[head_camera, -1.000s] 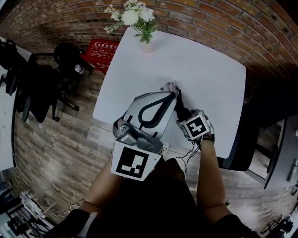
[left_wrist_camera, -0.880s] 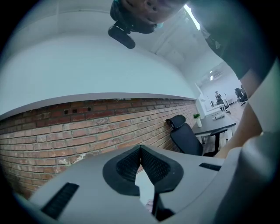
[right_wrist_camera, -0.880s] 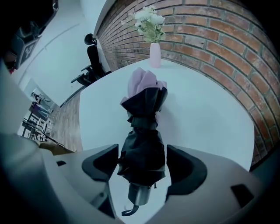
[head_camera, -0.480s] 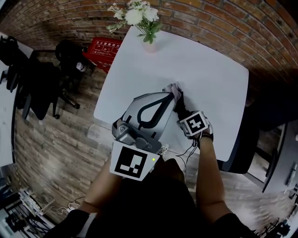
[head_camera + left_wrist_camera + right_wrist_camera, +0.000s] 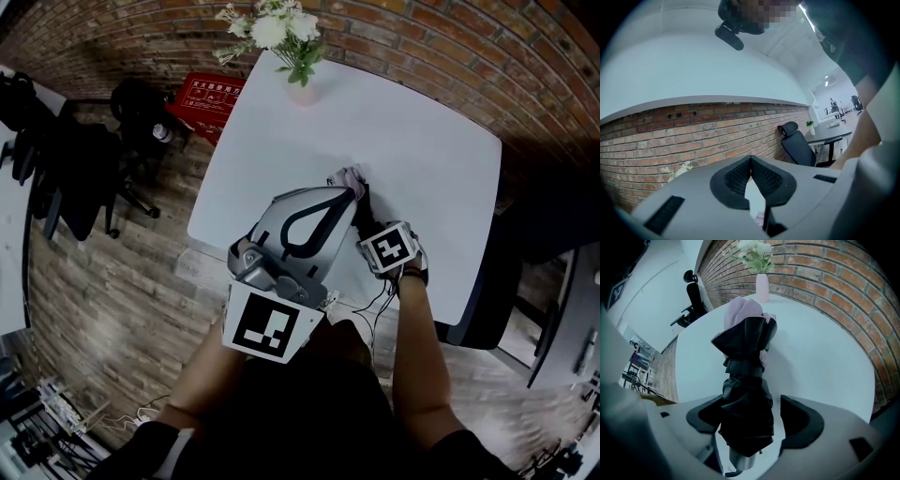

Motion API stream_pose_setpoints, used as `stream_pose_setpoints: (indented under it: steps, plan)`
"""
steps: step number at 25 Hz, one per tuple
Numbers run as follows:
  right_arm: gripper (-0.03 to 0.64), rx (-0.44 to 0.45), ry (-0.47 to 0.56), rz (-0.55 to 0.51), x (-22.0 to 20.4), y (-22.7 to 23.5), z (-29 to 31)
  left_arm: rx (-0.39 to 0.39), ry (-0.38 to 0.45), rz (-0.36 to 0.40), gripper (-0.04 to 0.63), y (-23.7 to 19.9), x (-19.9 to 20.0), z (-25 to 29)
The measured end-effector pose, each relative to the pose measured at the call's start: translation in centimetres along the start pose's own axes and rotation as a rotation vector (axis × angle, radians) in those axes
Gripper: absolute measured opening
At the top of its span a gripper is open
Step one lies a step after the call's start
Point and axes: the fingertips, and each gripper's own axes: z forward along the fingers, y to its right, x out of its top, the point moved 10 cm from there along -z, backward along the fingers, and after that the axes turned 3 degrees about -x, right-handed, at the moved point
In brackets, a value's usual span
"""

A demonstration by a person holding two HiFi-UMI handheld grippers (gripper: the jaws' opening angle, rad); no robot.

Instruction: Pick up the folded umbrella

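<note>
Folded umbrella [image 5: 746, 394], black fabric w/ a pale pink lining showing at its far end, lies flat on the white desk [image 5: 412, 131], silvery end cap toward me. My right gripper [image 5: 751, 423] points steeply down over that near end. Its jaws are opening to full width & straddle the bundle. The umbrella sits btwn the pads: one pad is clear of it, the other just beside the fabric, no squeeze yet. Going wide makes sense, since the loose folds bulge. My left gripper [image 5: 751, 161] is held level by the desk's near edge, jaws together, nothing in them. I reckon it's parked out of the way; this looks like a one-hand job. Pale vase w/ white flowers [image 5: 762, 287] stands well apart at the far edge, so no risk there. Next, I judge: close on the bundle, then lift.
</note>
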Motion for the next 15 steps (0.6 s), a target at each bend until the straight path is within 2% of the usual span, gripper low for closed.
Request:
stream_pose_setpoints:
  steps: [5, 9, 13, 14, 15]
  plan:
    - [0.348, -0.013, 0.015, 0.021, -0.04, -0.11, 0.23, -0.015, -0.002, -0.003, 0.012, 0.34, -0.03, 0.22]
    - [0.348, 0.014, -0.016, 0.036, -0.34, -0.41, 0.42, -0.026, 0.0, -0.007, 0.012, 0.7, -0.09, 0.36]
    - [0.346, -0.014, -0.011, 0.006, -0.08, -0.26, 0.06, -0.036, -0.012, -0.012, 0.012, 0.87, -0.17, 0.45]
    - [0.309, -0.021, -0.01, -0.015, 0.15, -0.31, -0.04, -0.039, -0.014, -0.013, 0.012, 0.9, -0.22, 0.44]
    - [0.234, -0.026, -0.009, -0.032, 0.35, -0.4, -0.12, -0.044, -0.015, -0.015, 0.012, 0.94, -0.26, 0.43]
